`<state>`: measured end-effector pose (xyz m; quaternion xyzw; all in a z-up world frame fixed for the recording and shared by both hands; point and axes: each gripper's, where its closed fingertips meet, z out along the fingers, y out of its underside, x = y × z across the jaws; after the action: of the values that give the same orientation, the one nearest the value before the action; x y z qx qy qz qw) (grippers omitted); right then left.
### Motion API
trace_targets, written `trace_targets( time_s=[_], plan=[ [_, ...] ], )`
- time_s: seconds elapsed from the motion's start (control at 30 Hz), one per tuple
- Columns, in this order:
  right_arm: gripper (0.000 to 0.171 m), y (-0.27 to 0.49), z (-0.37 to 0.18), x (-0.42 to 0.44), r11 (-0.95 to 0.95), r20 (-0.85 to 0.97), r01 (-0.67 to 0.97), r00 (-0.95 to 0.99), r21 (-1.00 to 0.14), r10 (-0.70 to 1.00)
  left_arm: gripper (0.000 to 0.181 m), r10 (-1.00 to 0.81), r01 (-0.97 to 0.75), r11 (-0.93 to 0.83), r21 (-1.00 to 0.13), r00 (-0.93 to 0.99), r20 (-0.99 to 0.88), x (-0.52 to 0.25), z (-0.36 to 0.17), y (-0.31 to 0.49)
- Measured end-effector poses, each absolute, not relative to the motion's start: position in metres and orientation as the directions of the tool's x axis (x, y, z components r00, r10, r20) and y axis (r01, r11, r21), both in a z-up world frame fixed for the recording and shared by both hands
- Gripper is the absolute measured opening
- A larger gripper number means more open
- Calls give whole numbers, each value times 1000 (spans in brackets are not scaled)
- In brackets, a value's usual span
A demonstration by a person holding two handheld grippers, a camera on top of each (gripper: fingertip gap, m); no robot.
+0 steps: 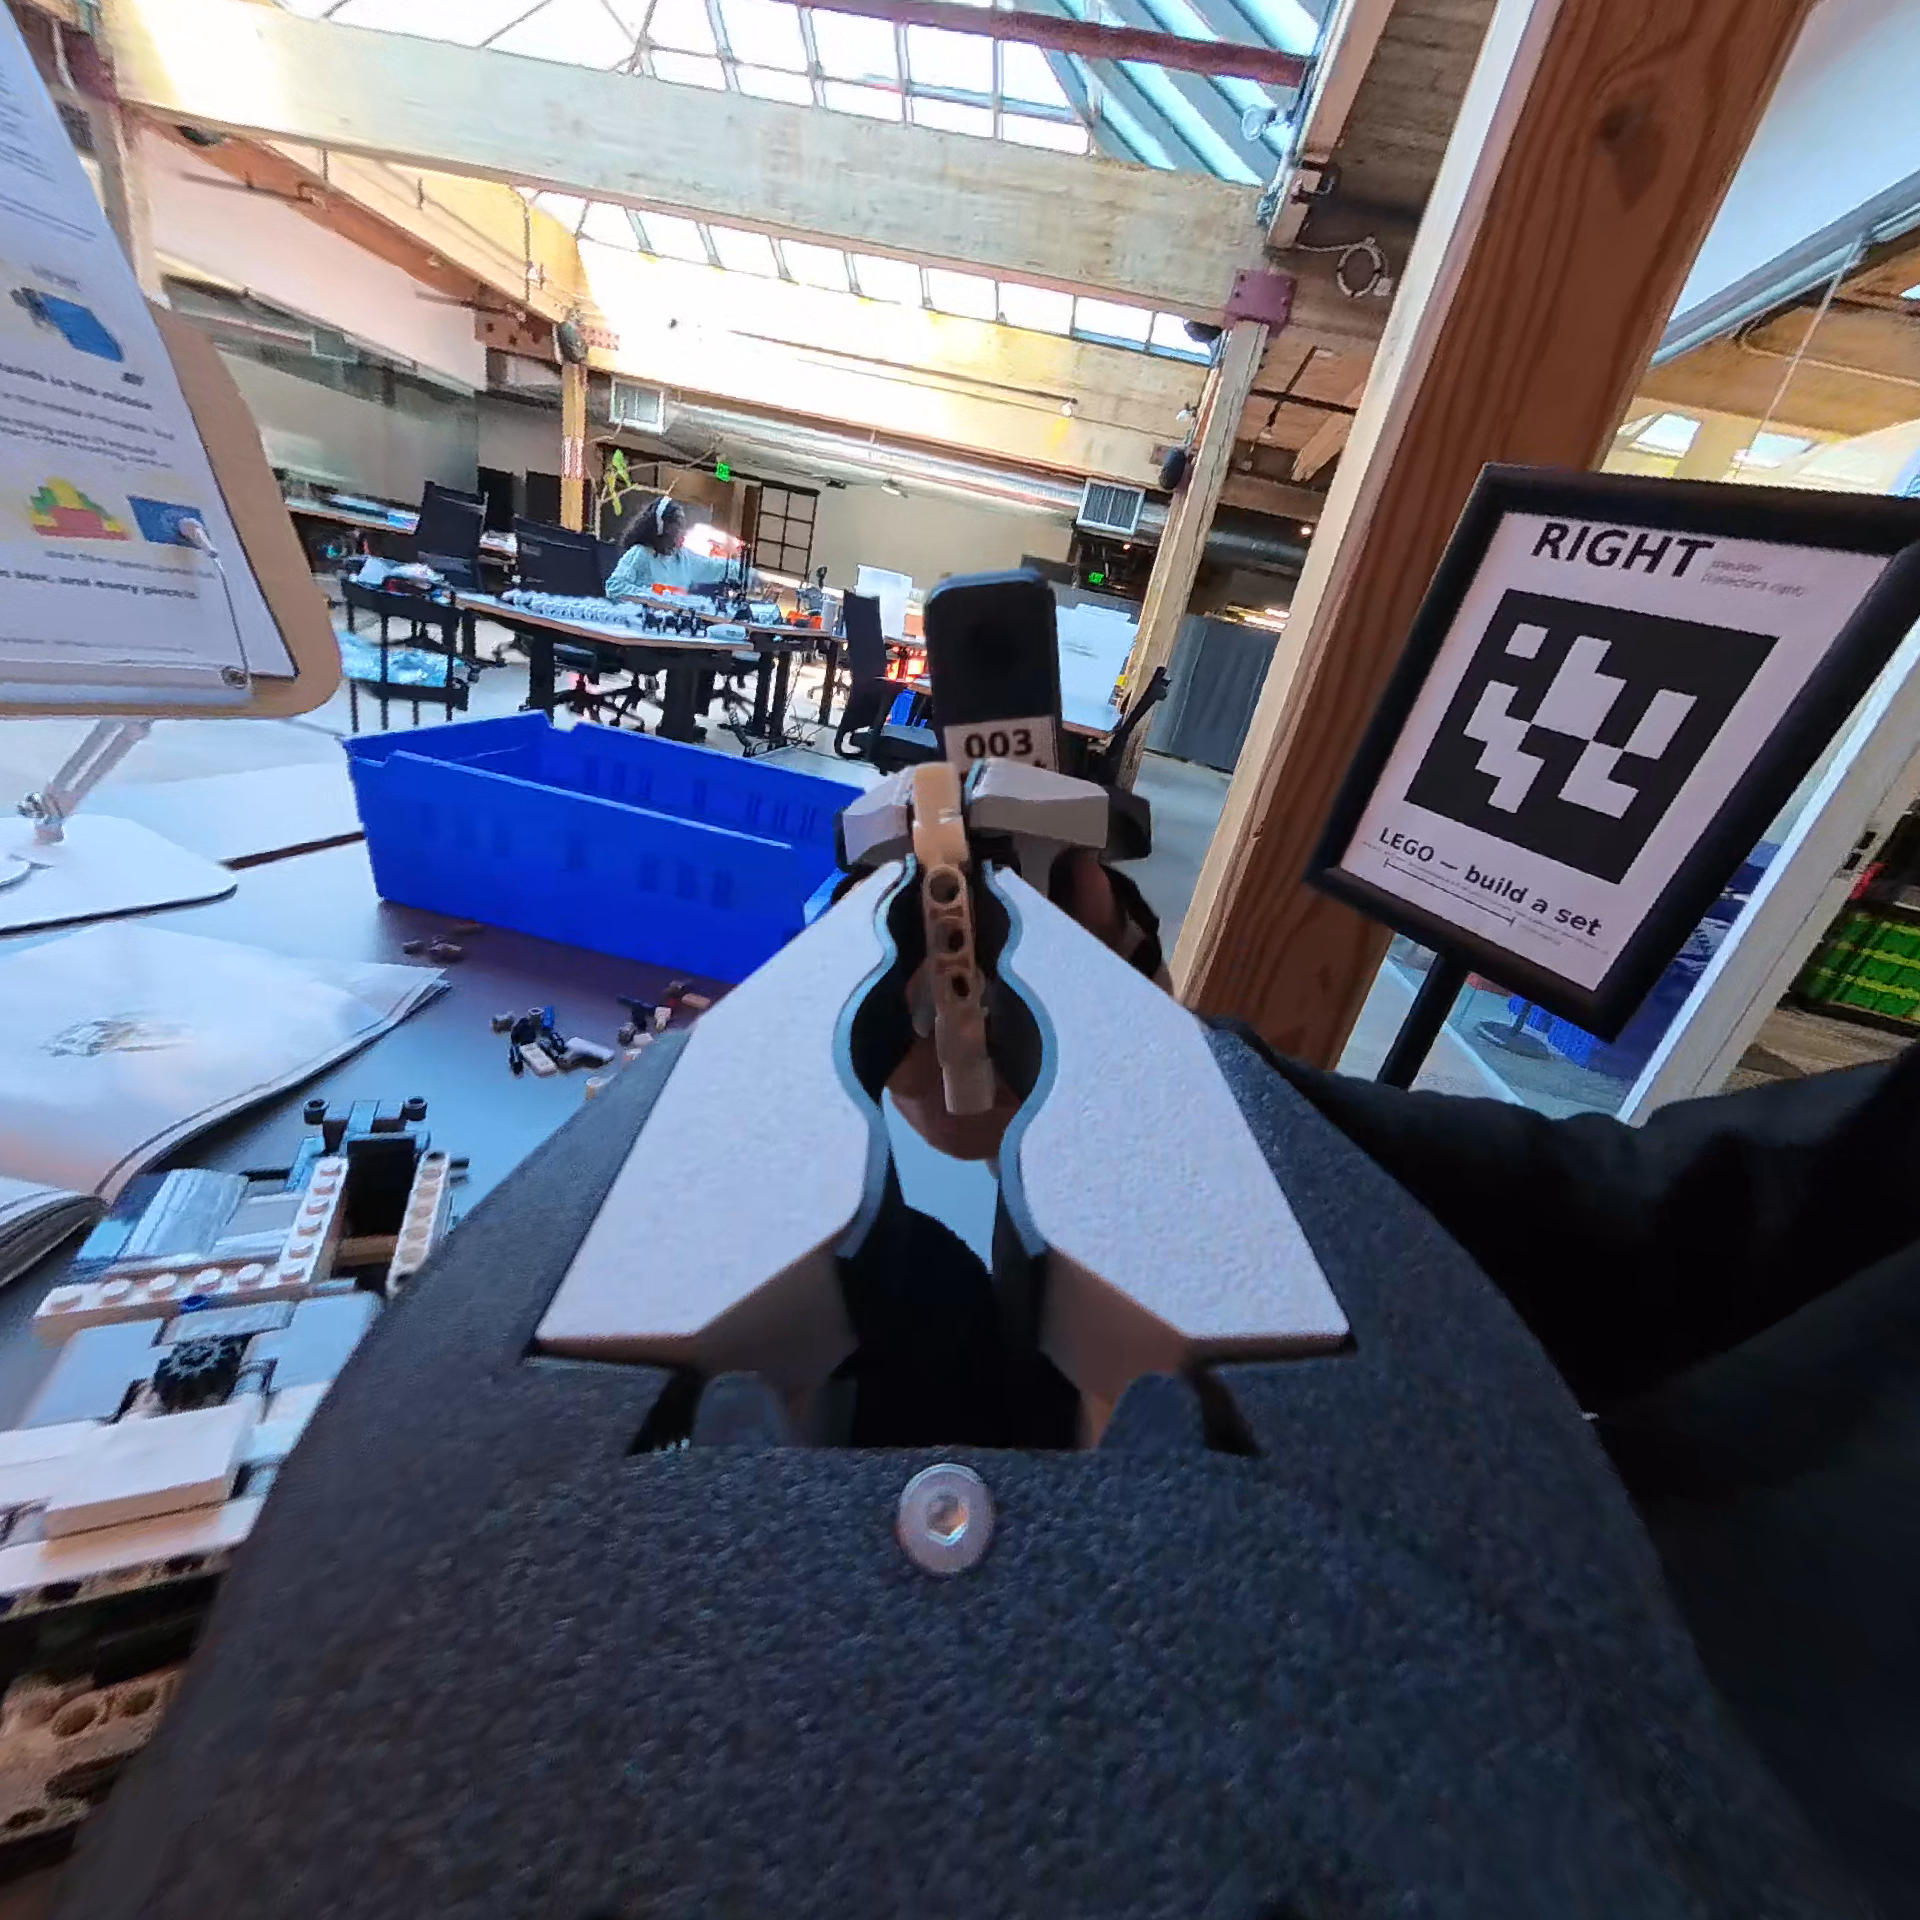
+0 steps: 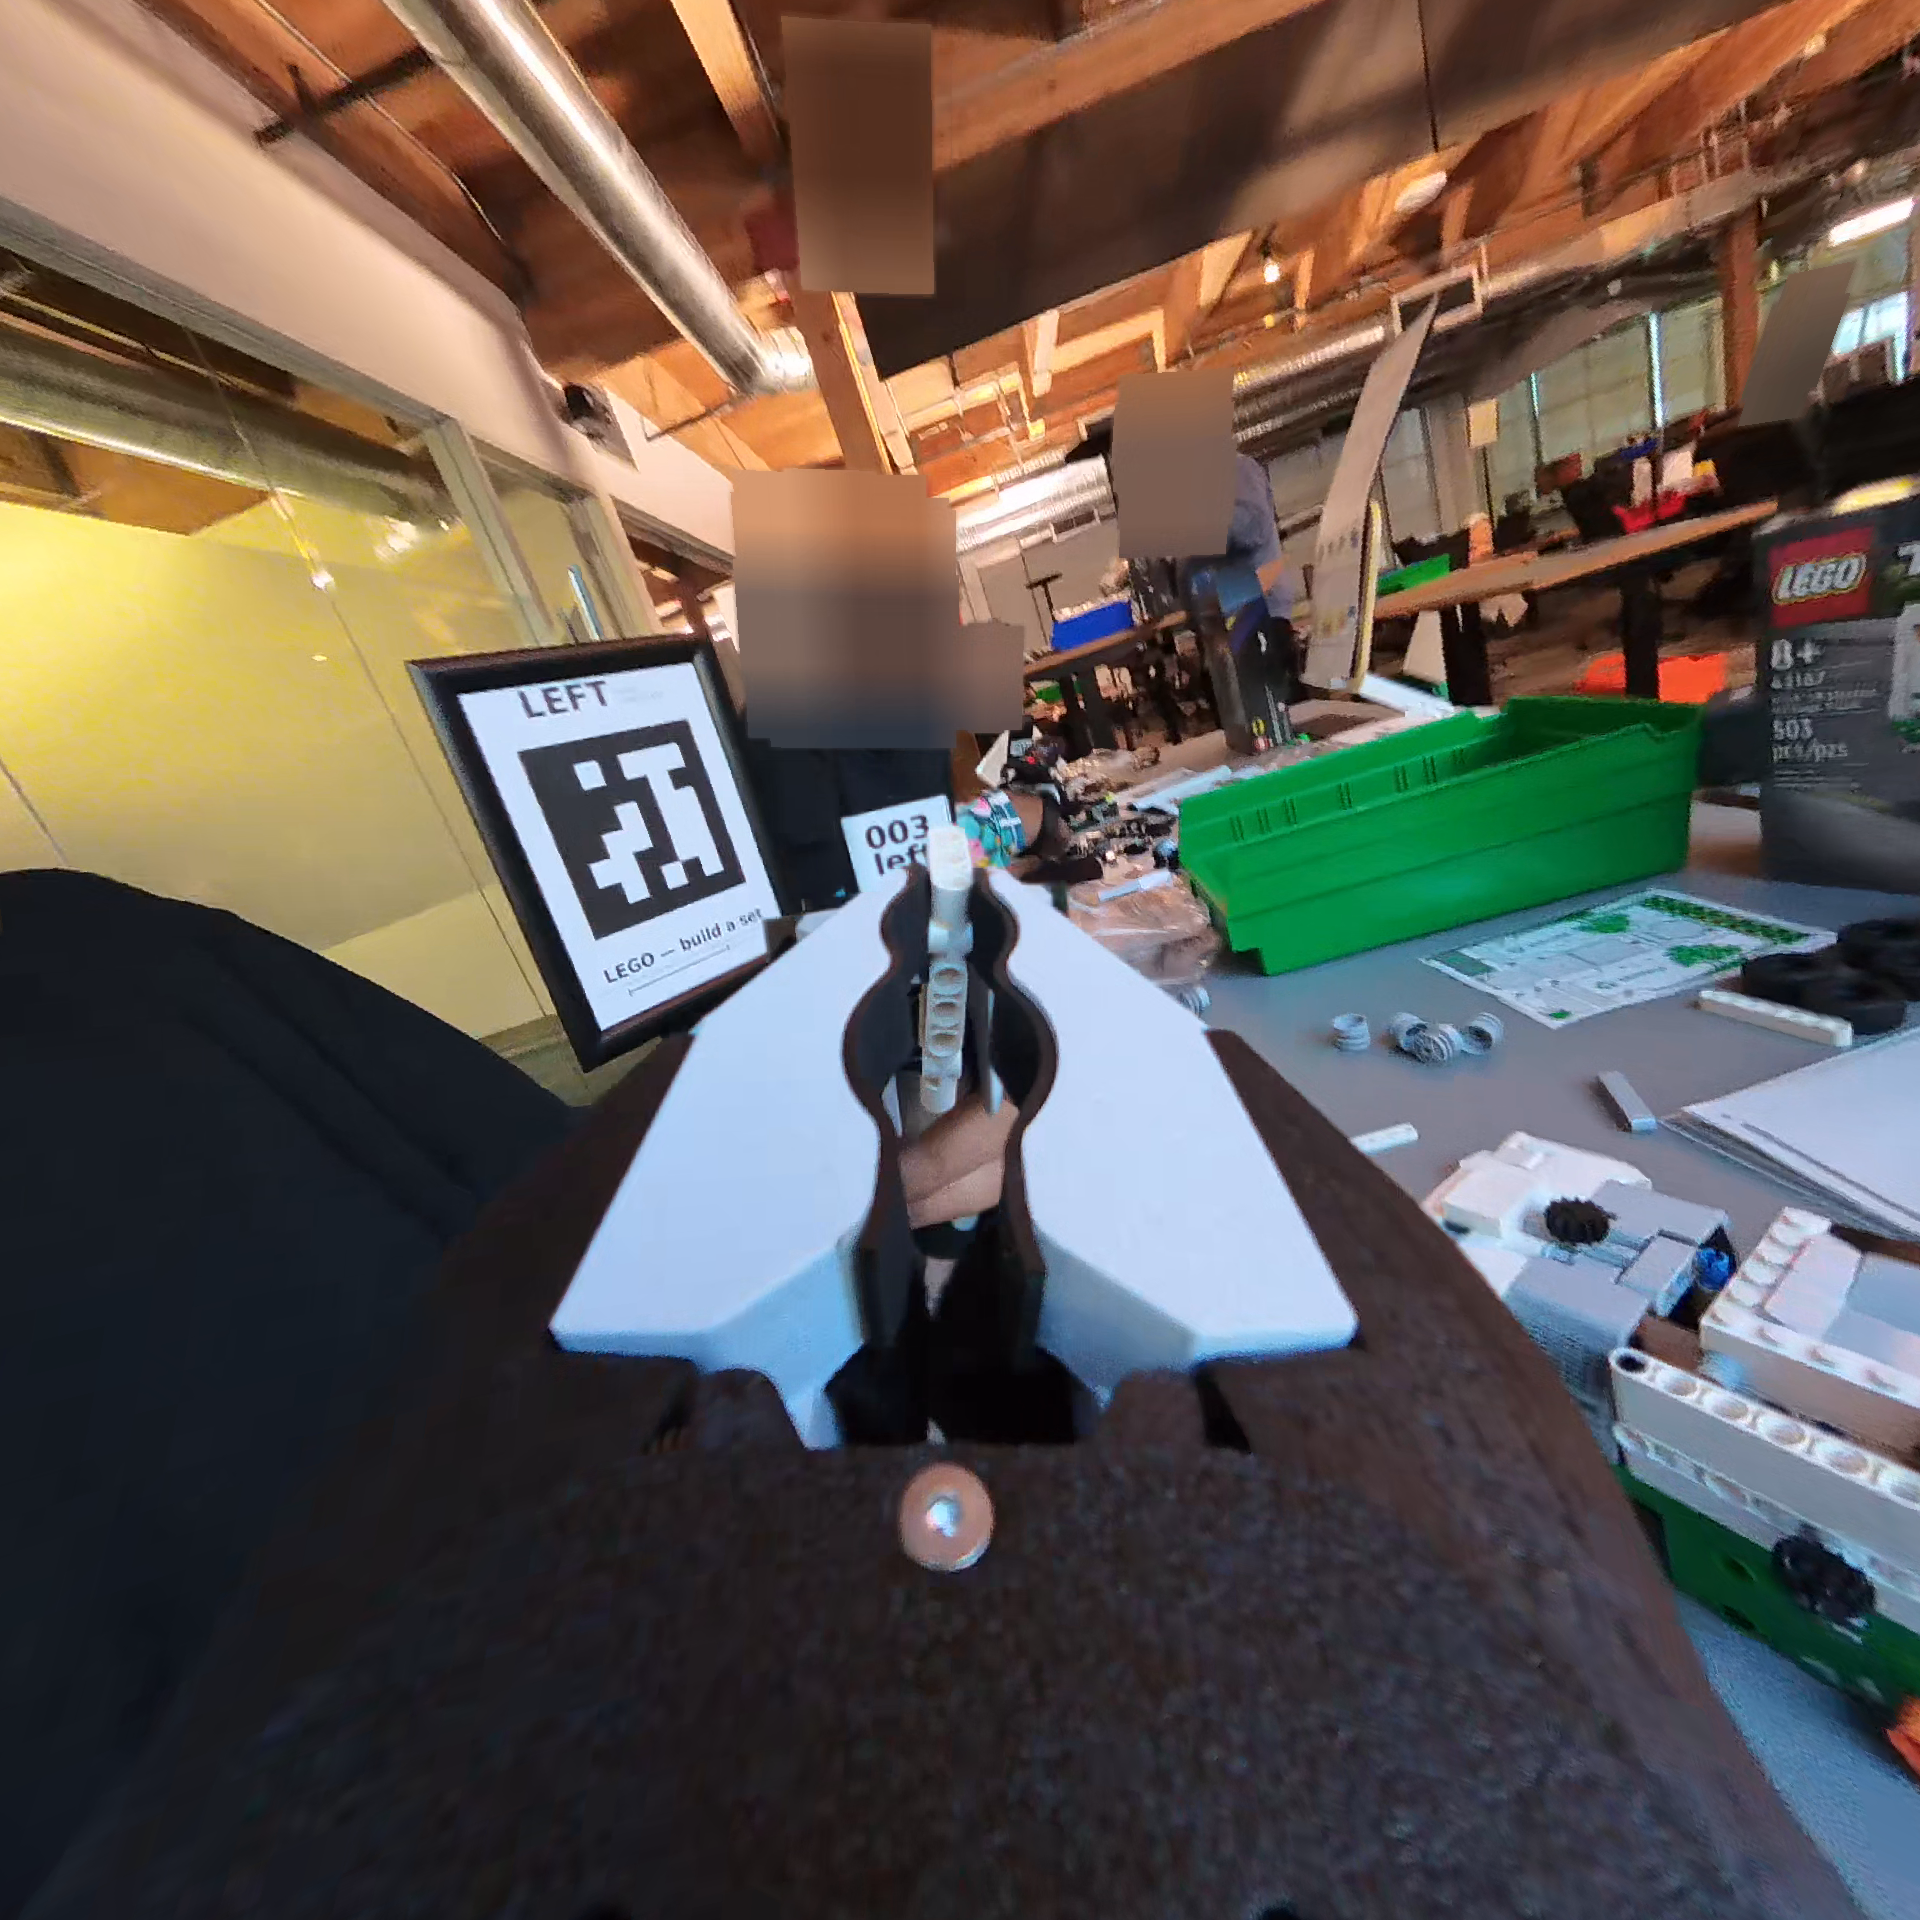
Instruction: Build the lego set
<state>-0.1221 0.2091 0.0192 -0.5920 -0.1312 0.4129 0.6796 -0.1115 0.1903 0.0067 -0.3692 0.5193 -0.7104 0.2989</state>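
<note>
Both grippers are gripping one tan holed beam in mid-air.

The left gripper [image 1: 943,914] and right gripper [image 2: 948,914] are each clamping nearly closed on the beam [image 1: 948,935], holding it above the worktop's [image 2: 1538,1081] near edge, where the half-built model [image 2: 1704,1340] is sitting.

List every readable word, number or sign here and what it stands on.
I won't copy writing; these things bear it.
Framed sign, left wrist view, right side.
Second framed sign, right wrist view, left side.
White sticker, centre.
Second white sticker, centre.
Dark box, far right.
Page on stand: blurred.
Green-printed leaflet: too small.
</note>
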Motion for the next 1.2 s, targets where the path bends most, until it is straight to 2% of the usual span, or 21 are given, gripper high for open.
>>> trace_targets(
  time_s=[0.17,0.43,0.53,0.67,0.8,0.87,0.97,1.1,1.2],
  plan=[
    [6,198,33,-124,73,-279,-485,612,-871,740,5,-761,103,-361,-927,-608,229,-119,19,184],
    [7,193,25,-123,60,-287,-477,620,-877,730,5,-739,79,-399,-914,-617,269,-118,15,183],
    [7,195,19,-111,47,-298,-453,657,-890,692,6,-807,36,-266,-963,-555,202,-107,8,187],
    [10,167,31,-37,139,-226,-316,865,-938,448,6,-899,25,-4,-1000,-438,-7,-87,6,213],
    [21,121,-9,62,-85,-105,-107,994,-991,-36,5,-894,61,234,-970,-378,-239,-64,9,229],
    [23,103,-50,85,-257,-87,-127,984,-958,-158,5,-874,90,259,-962,-403,-273,-53,8,226],
    [23,94,-104,89,-439,-56,-137,980,-888,-193,5,-846,53,208,-977,-492,-206,-39,-9,215],
    [22,94,-163,66,-589,-6,-50,997,-806,-77,6,-759,-1,179,-984,-636,-138,-44,-44,188],
    [20,102,-178,51,-611,20,50,998,-790,56,6,-708,-18,200,-980,-694,-131,-56,-71,172]
  ],
)
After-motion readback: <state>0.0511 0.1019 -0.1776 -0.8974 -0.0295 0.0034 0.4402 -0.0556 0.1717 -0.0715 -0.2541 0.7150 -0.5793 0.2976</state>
